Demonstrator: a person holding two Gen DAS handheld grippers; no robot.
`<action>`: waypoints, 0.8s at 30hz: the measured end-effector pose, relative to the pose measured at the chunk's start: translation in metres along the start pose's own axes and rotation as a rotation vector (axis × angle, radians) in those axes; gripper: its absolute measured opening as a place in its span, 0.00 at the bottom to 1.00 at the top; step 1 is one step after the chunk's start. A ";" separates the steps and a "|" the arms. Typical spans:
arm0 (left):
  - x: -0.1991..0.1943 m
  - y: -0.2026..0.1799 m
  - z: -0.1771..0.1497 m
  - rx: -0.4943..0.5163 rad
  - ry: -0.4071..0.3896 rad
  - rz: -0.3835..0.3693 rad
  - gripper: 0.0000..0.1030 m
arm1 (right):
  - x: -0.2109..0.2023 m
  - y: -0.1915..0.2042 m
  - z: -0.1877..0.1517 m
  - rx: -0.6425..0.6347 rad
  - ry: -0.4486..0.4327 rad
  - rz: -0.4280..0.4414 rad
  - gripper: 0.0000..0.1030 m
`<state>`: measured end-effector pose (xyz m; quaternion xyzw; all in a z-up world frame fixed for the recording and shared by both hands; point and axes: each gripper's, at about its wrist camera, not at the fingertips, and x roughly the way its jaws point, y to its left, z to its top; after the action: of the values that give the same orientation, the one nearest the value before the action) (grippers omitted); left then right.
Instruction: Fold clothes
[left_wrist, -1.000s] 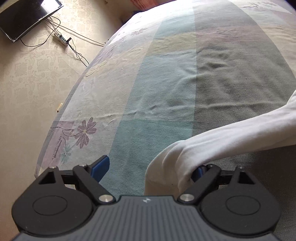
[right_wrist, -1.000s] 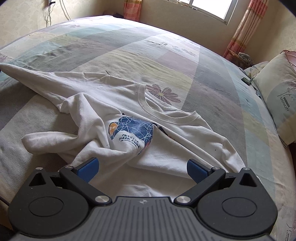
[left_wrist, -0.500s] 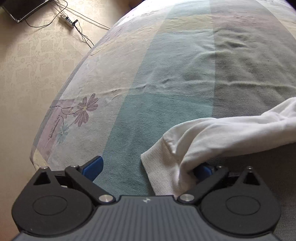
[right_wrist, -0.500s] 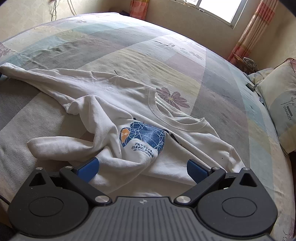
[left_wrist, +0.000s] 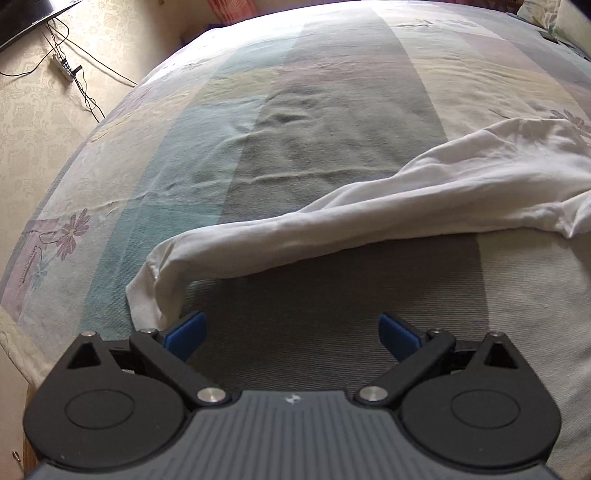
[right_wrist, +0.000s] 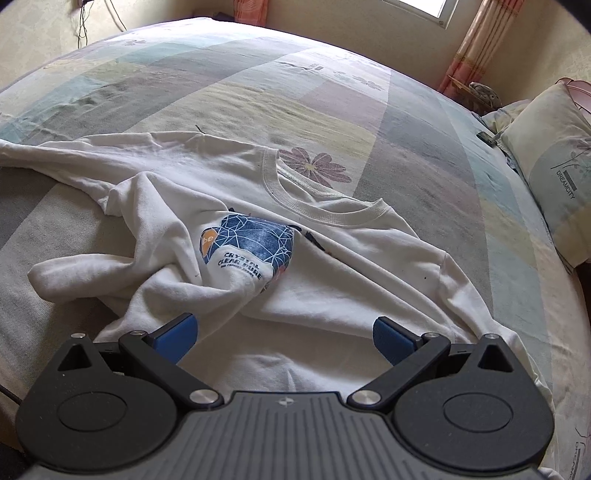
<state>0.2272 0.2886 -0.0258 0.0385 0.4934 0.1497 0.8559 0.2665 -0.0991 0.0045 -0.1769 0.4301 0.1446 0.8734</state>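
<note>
Shirt print (right_wrist: 248, 243) in right view only

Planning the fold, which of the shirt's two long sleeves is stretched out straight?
The sleeve beside the left gripper lies straight; the other sleeve is crumpled across the shirt.

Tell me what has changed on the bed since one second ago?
The left claw, open, has moved off the sleeve: the cuff, earlier against its right finger, now lies flat beside its left finger. The sleeve is stretched out. The right claw stays open over the shirt, which has not moved.
</note>
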 end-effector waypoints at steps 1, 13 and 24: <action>-0.005 -0.011 -0.001 -0.022 -0.008 -0.041 0.97 | 0.000 -0.005 -0.003 0.004 0.004 0.003 1.00; -0.071 -0.124 0.015 -0.098 -0.104 -0.305 0.97 | 0.026 -0.064 -0.069 0.021 0.136 0.145 1.00; -0.106 -0.188 0.004 -0.059 -0.106 -0.431 0.95 | 0.031 -0.092 -0.114 0.093 0.059 0.276 1.00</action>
<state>0.2221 0.0788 0.0241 -0.0850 0.4401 -0.0245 0.8936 0.2423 -0.2280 -0.0675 -0.0795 0.4818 0.2379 0.8396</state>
